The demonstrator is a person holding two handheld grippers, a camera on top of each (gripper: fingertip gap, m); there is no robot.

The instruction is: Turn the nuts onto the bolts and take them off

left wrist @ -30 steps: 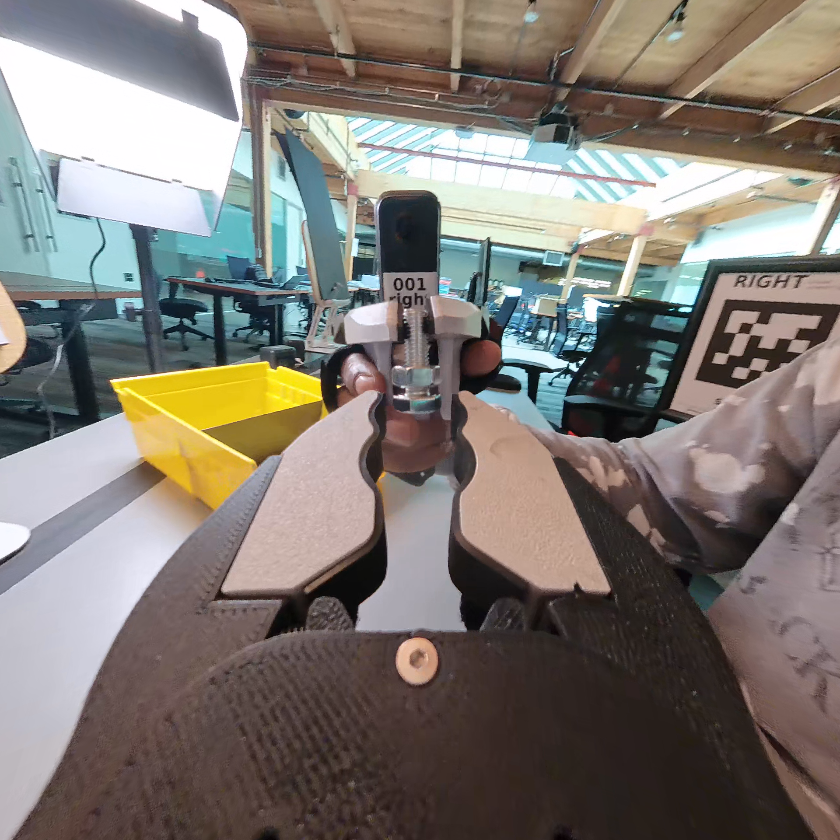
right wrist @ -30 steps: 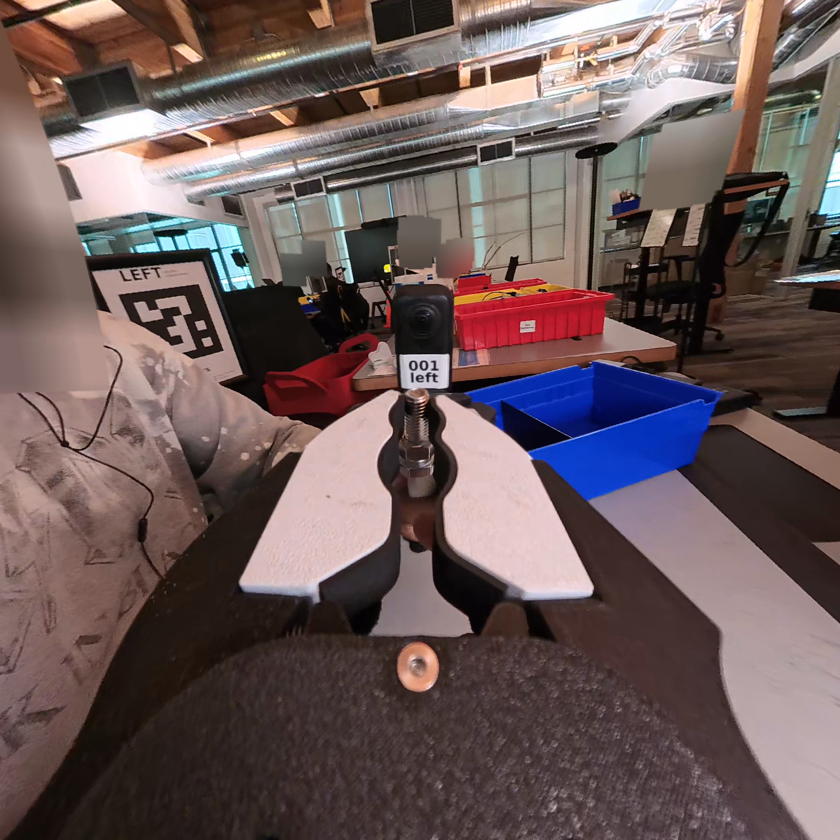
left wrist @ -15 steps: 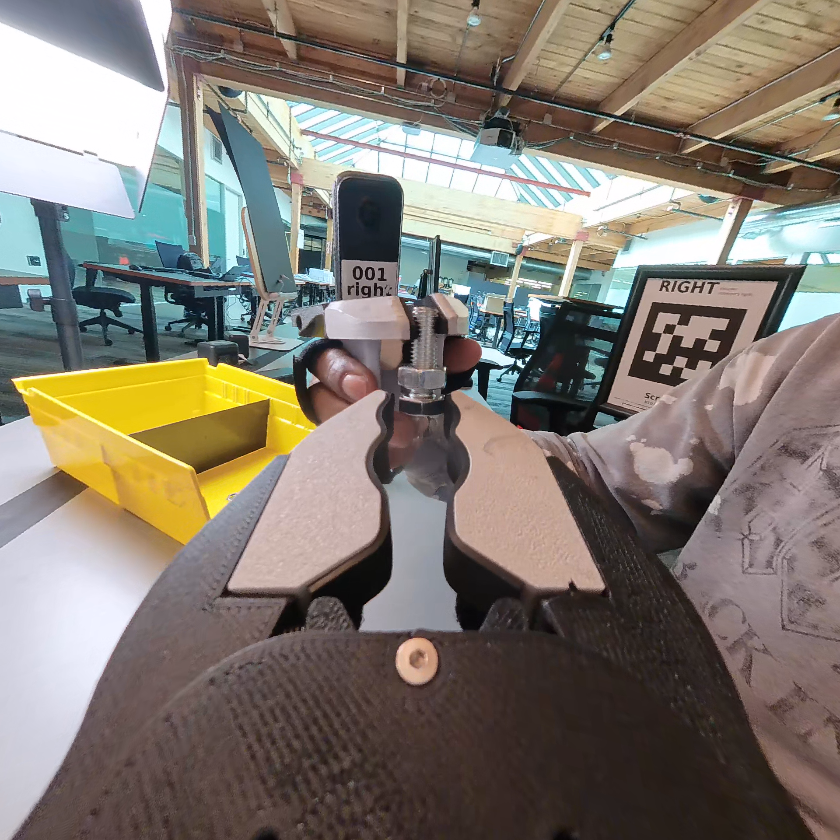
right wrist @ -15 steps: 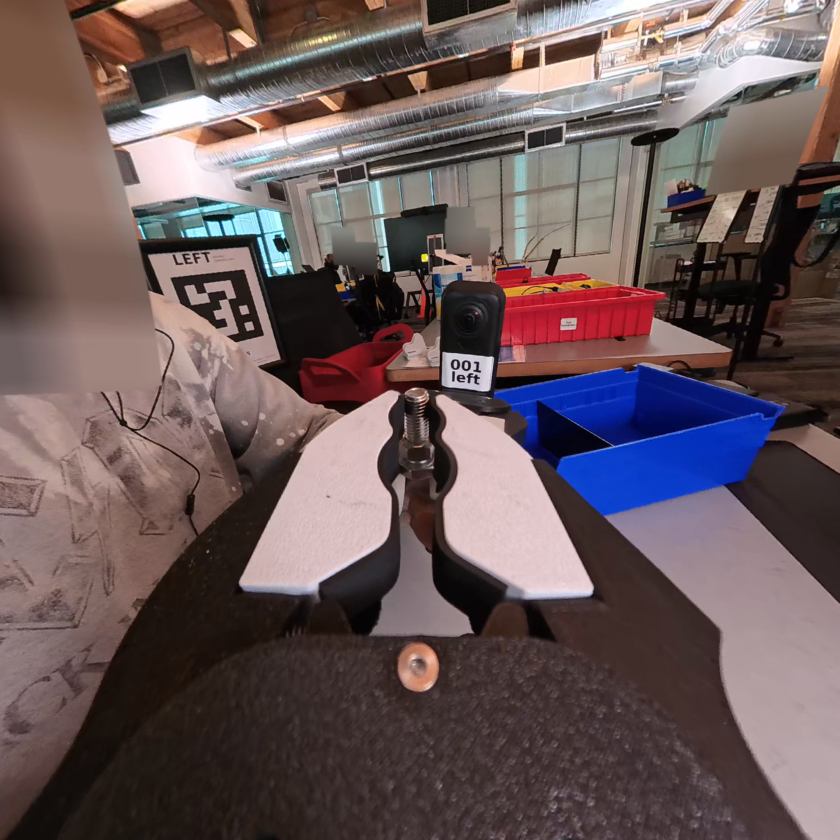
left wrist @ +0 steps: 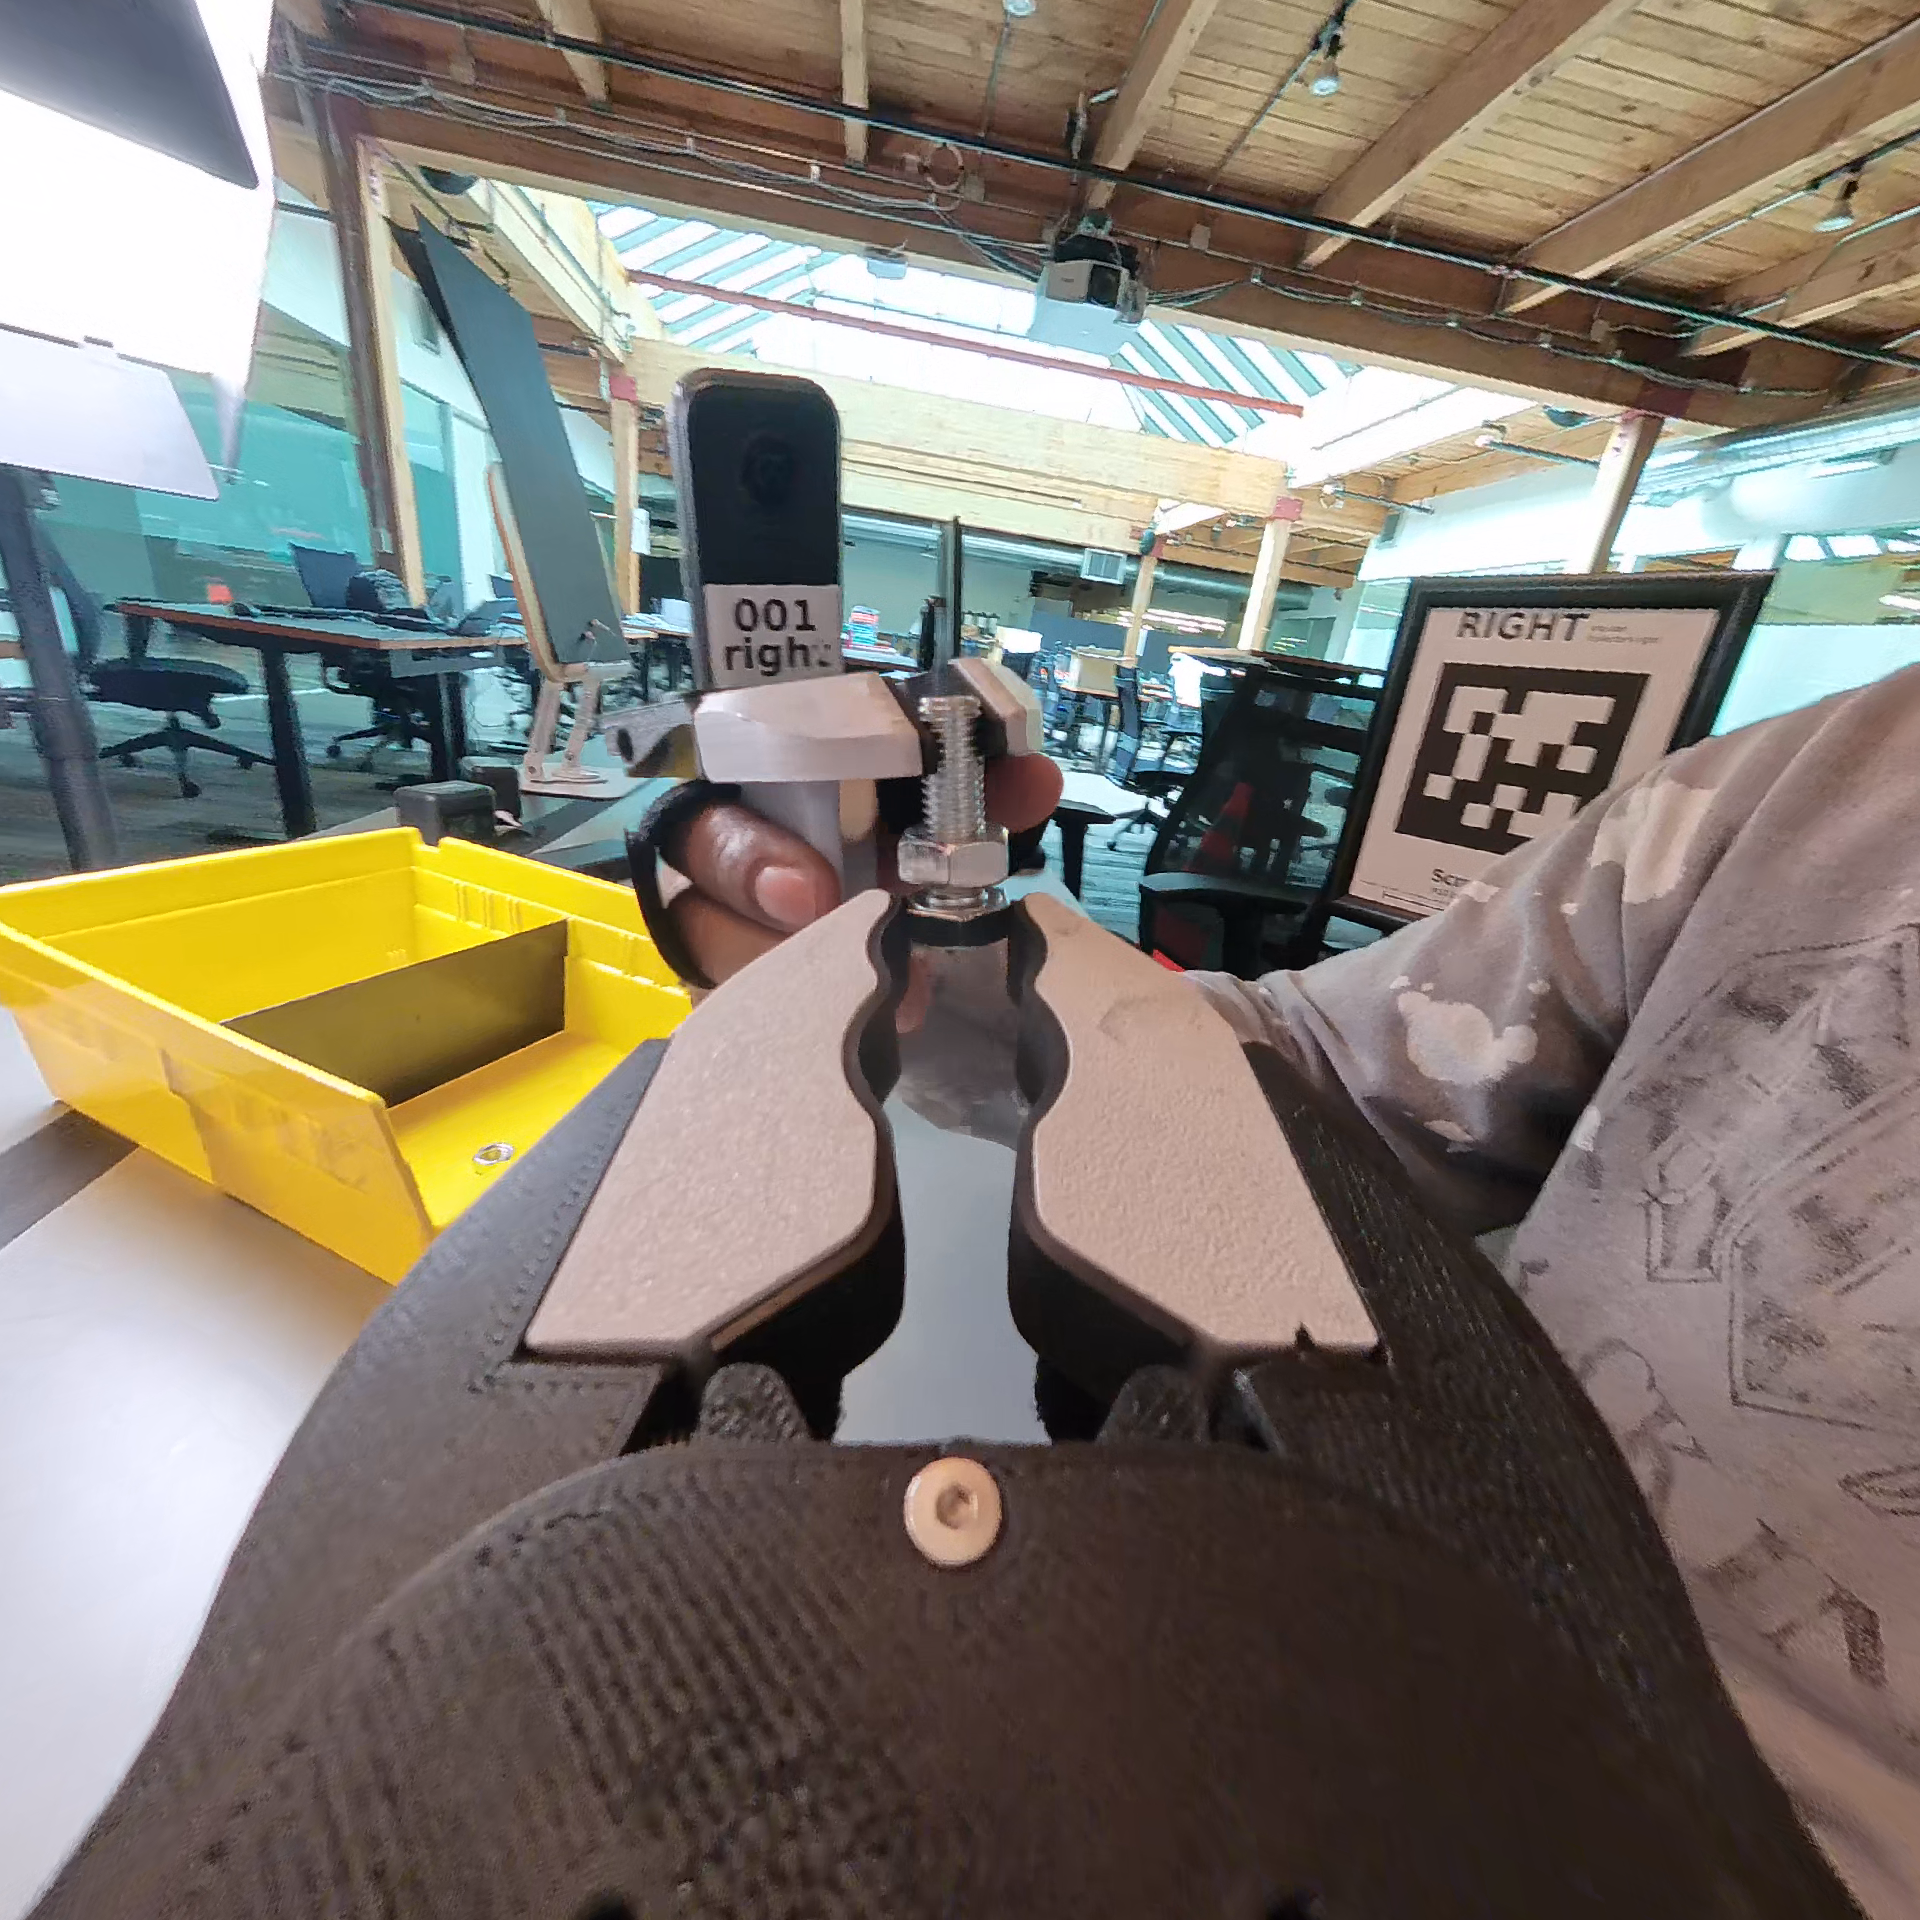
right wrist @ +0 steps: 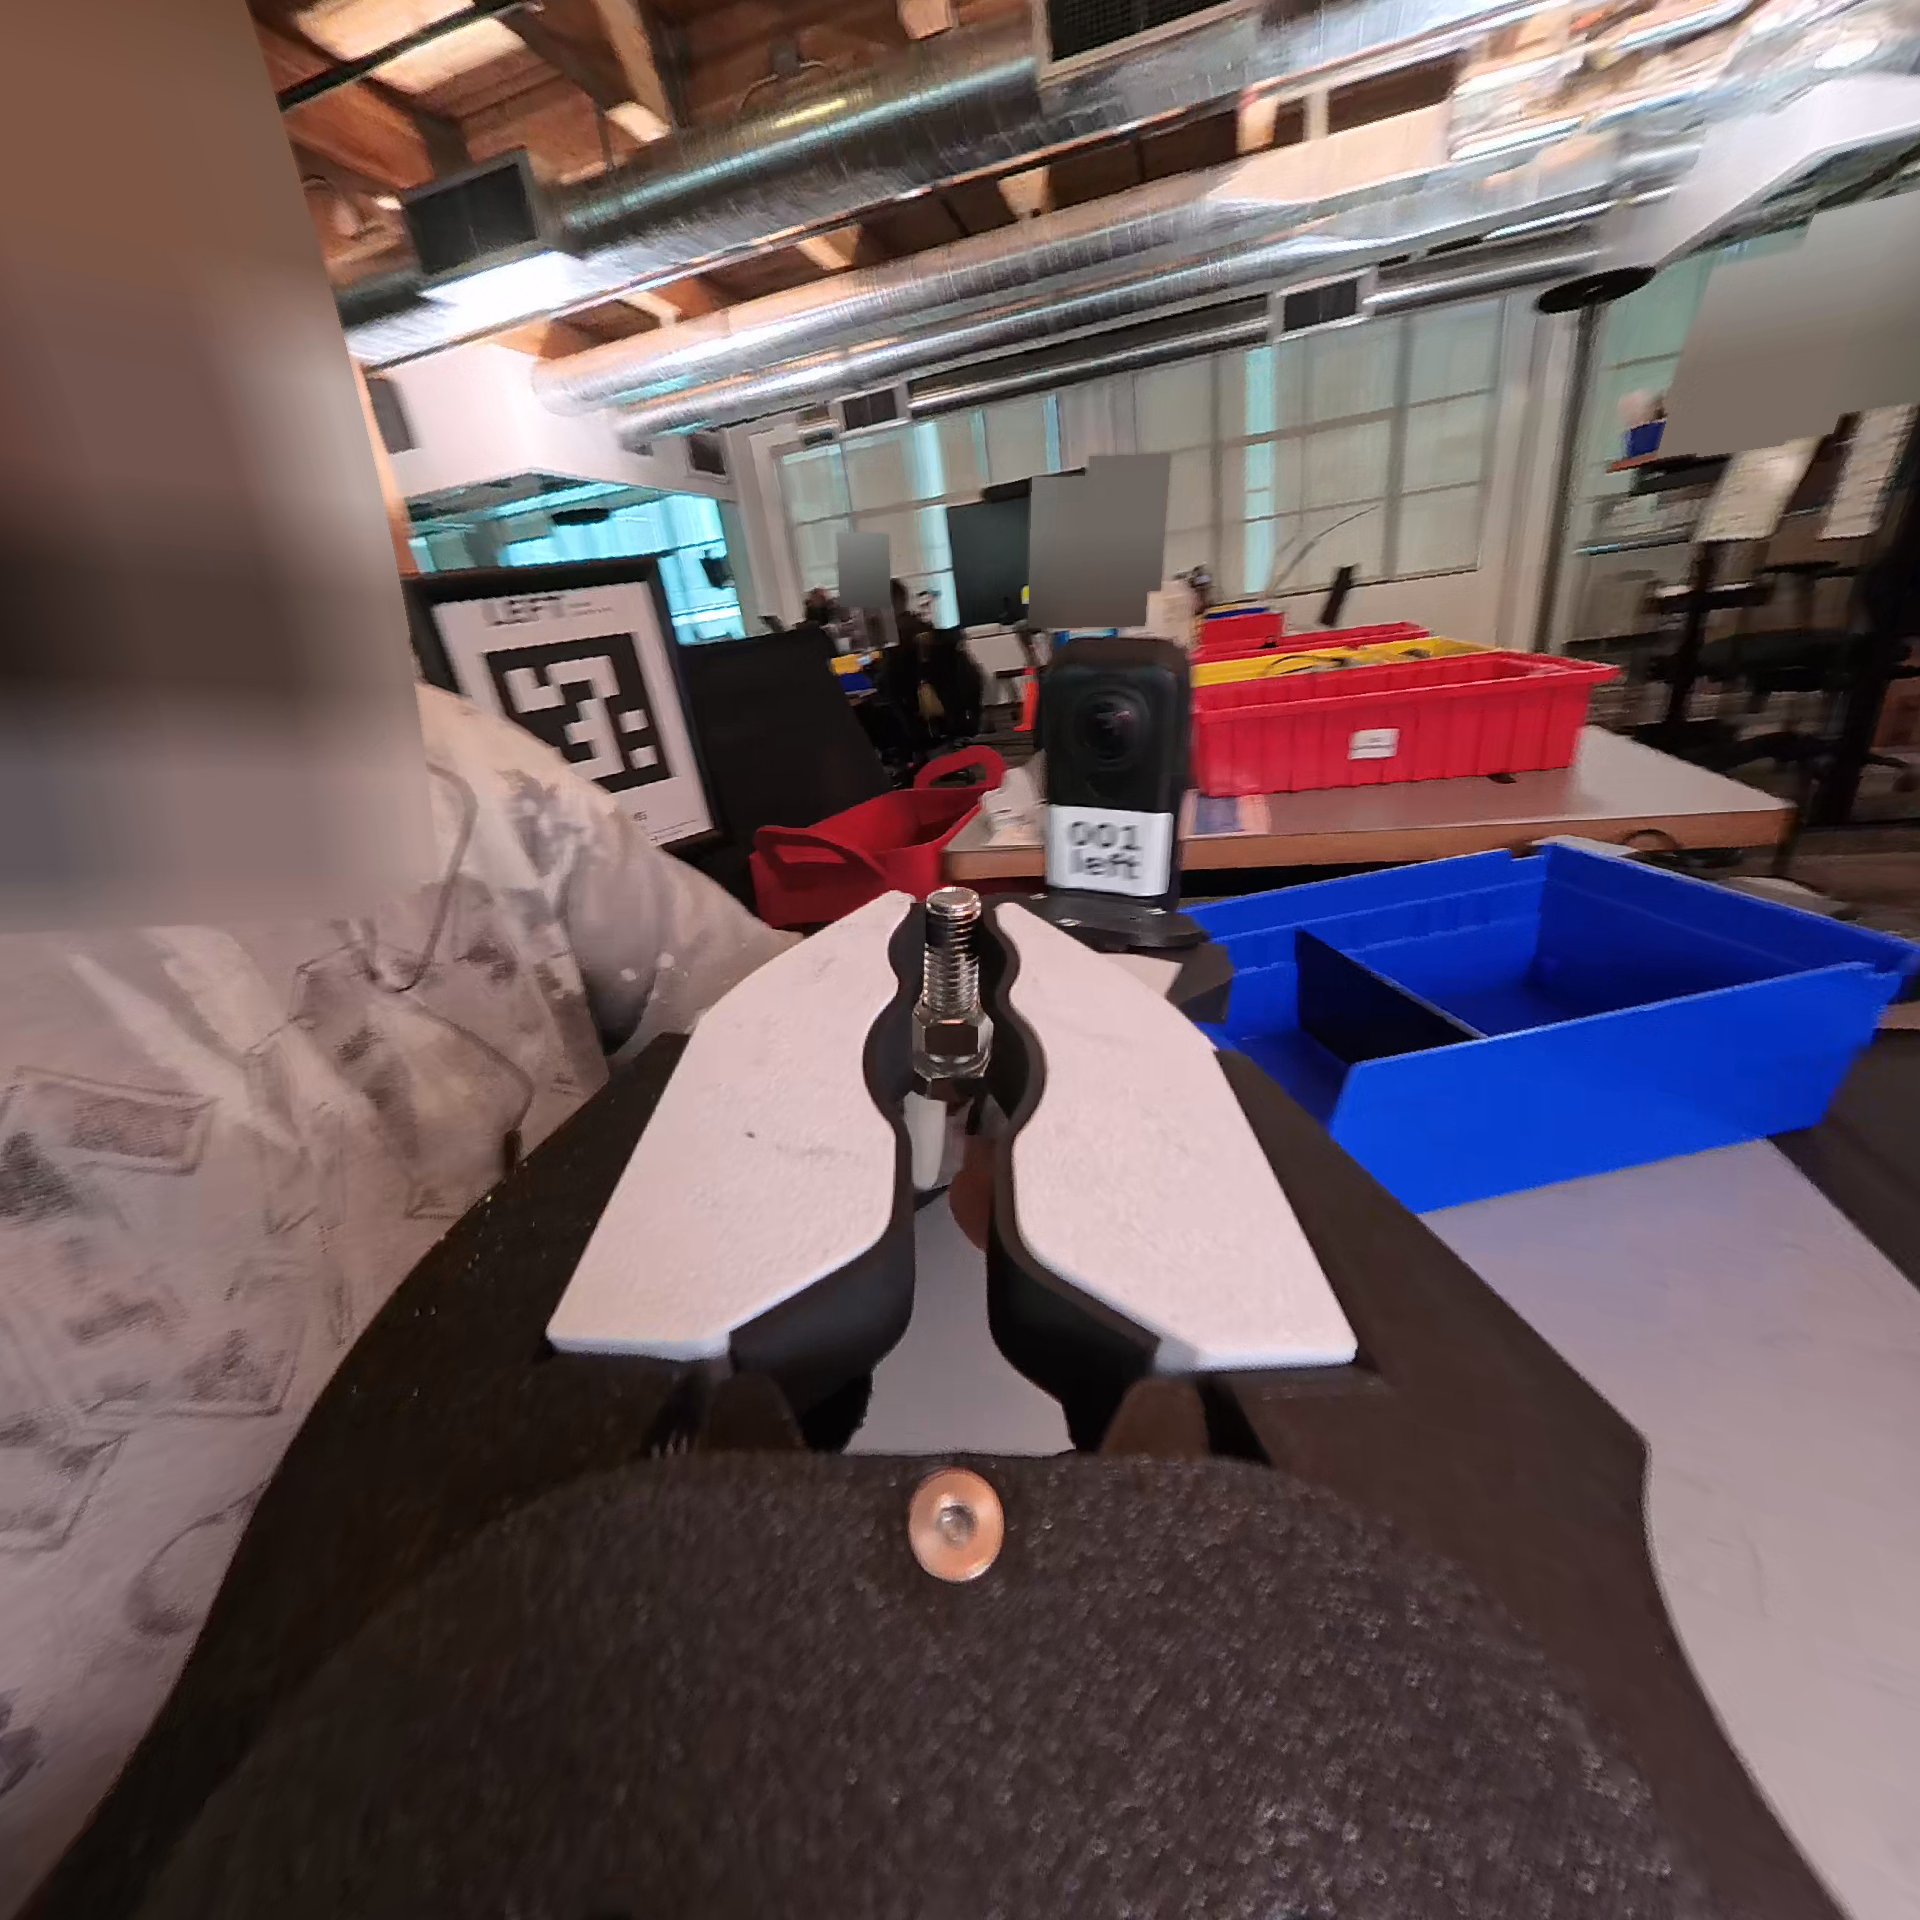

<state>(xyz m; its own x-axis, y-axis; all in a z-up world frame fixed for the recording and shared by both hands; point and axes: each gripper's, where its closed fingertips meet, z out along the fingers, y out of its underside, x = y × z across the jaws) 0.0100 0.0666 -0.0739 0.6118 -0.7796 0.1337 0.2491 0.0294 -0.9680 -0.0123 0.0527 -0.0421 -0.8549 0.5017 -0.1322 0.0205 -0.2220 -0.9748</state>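
bolt (left wrist: 948,790) held upright between the two grippers, above the table (left wrist: 135,1382). nut (left wrist: 951,860) threaded on the shank, seated low, near the head end. right gripper (right wrist: 951,1023) clamped on the bolt and nut region, threaded tip protruding past the fingertips (right wrist: 831,997). left gripper (left wrist: 951,920) closed to a narrow gap at the bolt's lower end; whether gripping the head or merely touching it, cannot tell from these views.

progress, as judged: threading-on apparently complete or nearly so for this bolt, given several bare threads above the nut. remaining: unthreading of this nut, then separation of the pair. direction of current rotation not determinable.

yellow bin (left wrist: 312,1029) just beside the left gripper, one small metal part visible inside. blue bin (right wrist: 1558,997) to the right, visible compartments bare.
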